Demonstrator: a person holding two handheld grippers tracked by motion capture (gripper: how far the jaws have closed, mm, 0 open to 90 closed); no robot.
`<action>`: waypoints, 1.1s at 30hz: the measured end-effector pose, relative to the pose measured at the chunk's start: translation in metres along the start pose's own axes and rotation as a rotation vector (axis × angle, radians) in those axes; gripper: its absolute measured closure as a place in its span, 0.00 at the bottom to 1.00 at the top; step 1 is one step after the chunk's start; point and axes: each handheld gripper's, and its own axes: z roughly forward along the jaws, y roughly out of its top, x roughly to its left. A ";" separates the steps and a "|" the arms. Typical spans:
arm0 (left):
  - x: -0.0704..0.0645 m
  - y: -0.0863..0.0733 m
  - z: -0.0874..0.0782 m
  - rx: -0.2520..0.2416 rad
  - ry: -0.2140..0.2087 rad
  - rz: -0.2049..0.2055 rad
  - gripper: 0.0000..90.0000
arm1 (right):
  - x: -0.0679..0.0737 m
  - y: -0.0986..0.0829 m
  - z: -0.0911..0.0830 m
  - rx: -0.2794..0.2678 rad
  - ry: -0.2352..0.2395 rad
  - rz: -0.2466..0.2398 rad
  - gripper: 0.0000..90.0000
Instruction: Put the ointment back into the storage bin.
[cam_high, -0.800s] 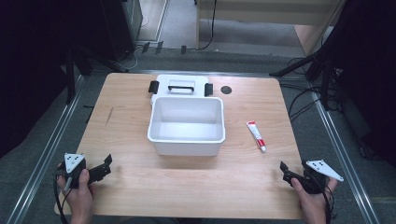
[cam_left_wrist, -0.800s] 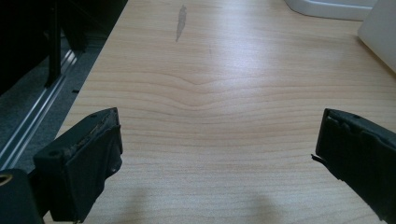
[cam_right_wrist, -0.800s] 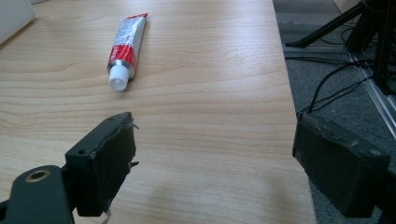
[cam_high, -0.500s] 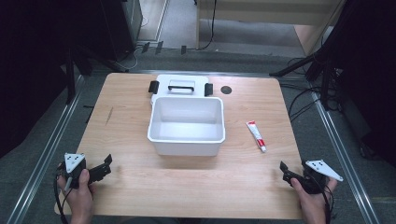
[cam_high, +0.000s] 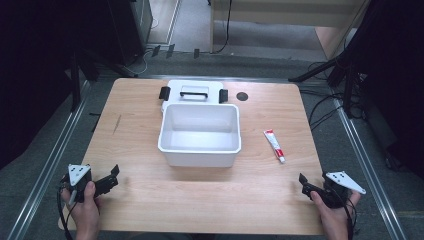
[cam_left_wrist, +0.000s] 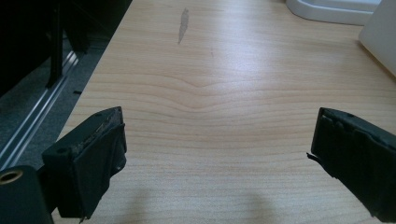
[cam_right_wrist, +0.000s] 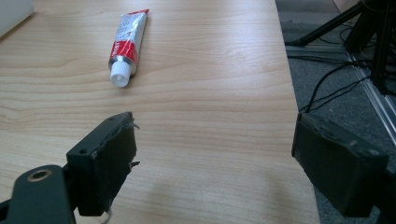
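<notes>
Cut off and unreadable from my seat

The tube's (cam_right_wrist: 127, 41) print is too blurred for me to read; the white tub (cam_left_wrist: 380, 35) is cropped at my left gripper view's edge.

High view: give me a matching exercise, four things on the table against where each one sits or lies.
Things:
1. tube
2. white bin
3. lid
4. left gripper

Places:
A. near left corner of the table, jaws apart, nothing between them
B. middle of the table, open top, nothing inside
C. right of the bin, cap towards the person
D. behind the bin, black clips at its two ends

Pairs: 1-C, 2-B, 3-D, 4-A
</notes>
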 end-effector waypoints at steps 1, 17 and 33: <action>0.000 0.000 0.000 -0.002 -0.001 -0.003 0.04 | 0.000 0.000 0.000 0.000 0.000 0.000 0.15; 0.001 0.000 -0.001 -0.011 -0.006 -0.018 0.04 | 0.001 0.001 0.004 0.041 0.011 -0.019 0.17; 0.004 0.000 -0.001 -0.009 -0.015 -0.032 0.04 | 0.018 0.026 0.013 0.206 0.041 -0.107 0.19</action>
